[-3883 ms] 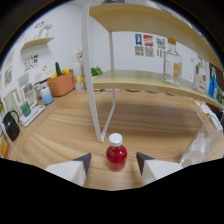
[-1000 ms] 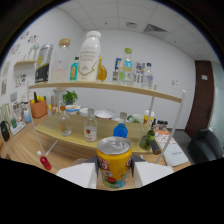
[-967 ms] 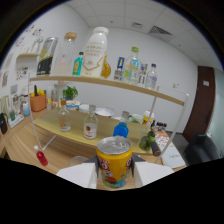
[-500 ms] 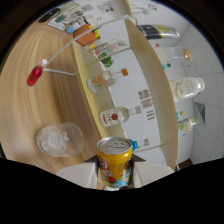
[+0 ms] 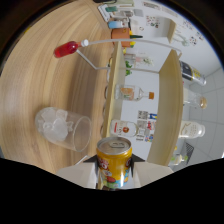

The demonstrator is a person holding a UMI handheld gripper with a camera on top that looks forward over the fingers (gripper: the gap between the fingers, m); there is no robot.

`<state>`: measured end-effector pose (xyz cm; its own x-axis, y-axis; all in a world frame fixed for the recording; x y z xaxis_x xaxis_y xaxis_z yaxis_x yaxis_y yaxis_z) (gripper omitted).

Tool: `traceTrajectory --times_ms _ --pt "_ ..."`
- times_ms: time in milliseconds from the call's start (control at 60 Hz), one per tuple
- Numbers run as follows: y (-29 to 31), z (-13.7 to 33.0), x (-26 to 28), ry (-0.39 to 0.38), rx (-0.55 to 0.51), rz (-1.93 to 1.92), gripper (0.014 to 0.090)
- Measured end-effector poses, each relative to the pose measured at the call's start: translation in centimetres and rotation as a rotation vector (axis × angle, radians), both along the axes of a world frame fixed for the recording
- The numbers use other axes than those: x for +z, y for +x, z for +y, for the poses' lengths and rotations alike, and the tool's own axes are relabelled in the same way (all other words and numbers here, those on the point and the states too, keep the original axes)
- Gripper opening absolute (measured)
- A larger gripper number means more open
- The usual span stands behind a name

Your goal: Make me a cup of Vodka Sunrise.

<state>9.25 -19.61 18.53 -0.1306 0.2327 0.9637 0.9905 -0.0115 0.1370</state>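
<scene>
Clenched on a yellow drink can [image 5: 114, 162] at mid-body, one pale finger [image 5: 84, 172] pressing each flank; gripper [image 5: 114, 175] rolled well over, so the whole scene lies on its side and the can tips toward a clear glass [image 5: 63, 128] just ahead and to one side; pull-tab top faces forward, opened or sealed hard to tell from here; thin-walled metal, smooth printed skin, probably slick and easy to dent, heavier while full and lightening as it empties; best held across the middle as now, firm but not crushing; glass rigid, brittle, loaded with what looks like ice, standing on the wooden table [image 5: 37, 75]; one can, one glass, one small red-filled bottle [image 5: 67, 48] with white cap farther off on the table; on the two-tier shelf [image 5: 116, 75] beyond, roughly four clear bottles along the near tier, more on the far tier too distorted to count; one orange pot [image 5: 120, 33] near the shelf's far end
</scene>
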Motion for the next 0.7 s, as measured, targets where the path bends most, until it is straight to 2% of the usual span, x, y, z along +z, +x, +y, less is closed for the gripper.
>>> traceTrajectory --times_ms 133,350,483,583,700 --pt "0.1 -0.2 1.4 0.012 -0.023 0.179 0.0507" --pt "0.7 -2.1 6.2 0.020 -0.103 1.072 0.0511" --pt "3.5 -3.3 8.6 0.061 -0.118 1.397 0.0511" --pt "6.4 -3.6 7.8 0.072 -0.159 1.537 0.0509" --pt "9.4 -3.2 4.2 0.043 -0.243 1.632 0.0510"
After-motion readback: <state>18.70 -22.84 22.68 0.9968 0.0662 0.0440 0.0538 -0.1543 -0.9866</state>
